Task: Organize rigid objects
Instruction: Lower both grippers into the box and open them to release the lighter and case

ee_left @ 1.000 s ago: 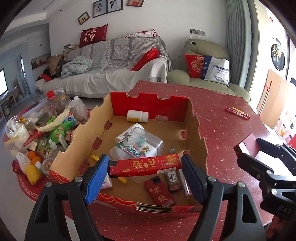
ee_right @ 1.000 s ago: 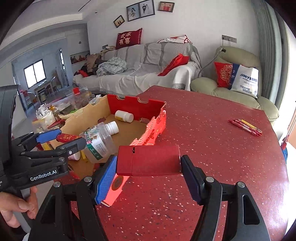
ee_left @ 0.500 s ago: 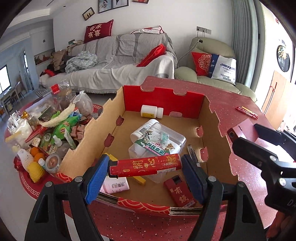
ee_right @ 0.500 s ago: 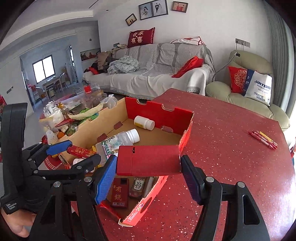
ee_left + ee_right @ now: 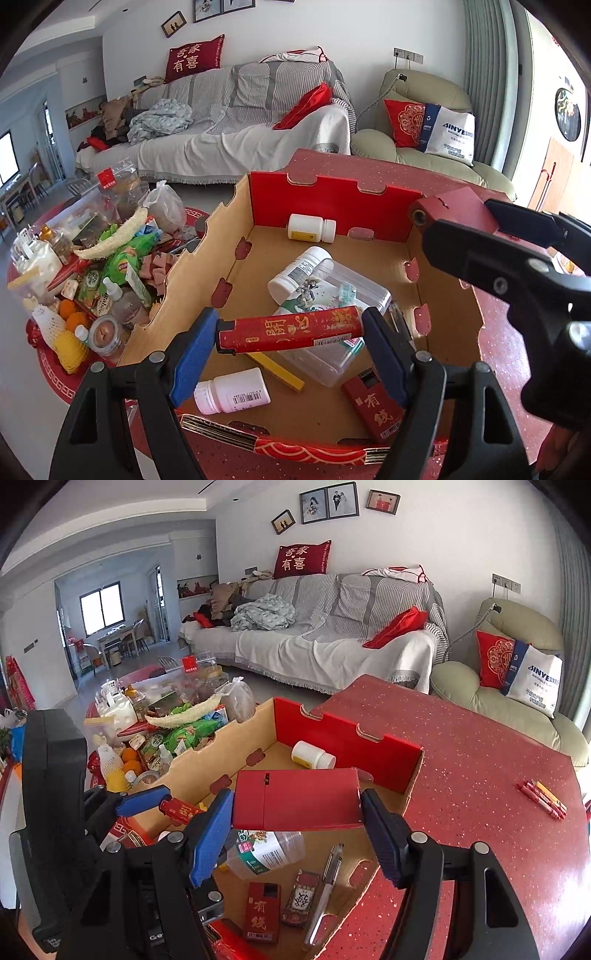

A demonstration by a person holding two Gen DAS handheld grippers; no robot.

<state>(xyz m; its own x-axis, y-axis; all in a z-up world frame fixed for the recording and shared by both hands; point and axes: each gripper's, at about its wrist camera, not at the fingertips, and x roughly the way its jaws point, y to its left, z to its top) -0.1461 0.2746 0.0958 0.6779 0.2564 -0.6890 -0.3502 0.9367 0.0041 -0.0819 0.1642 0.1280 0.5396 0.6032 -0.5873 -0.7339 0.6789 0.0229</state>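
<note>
Looks like the drop-off step: a slim red box (image 5: 290,329) is clamped in the left gripper (image 5: 290,334) and a plain red box (image 5: 297,799) in the right gripper (image 5: 297,805), both held above the cardboard tray (image 5: 328,201), so next they'd probably be lowered in and released.

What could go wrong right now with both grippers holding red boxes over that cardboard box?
1. The left gripper holds the slim red box by its two ends, right above the clear plastic container; dropped there, it may land tilted instead of flat.
2. The right gripper with the plain red box sits close beside the left one over the cardboard box, so the tools could bump.
3. Free floor looks scarce: bottles, a pen and small packs already lie there.
</note>
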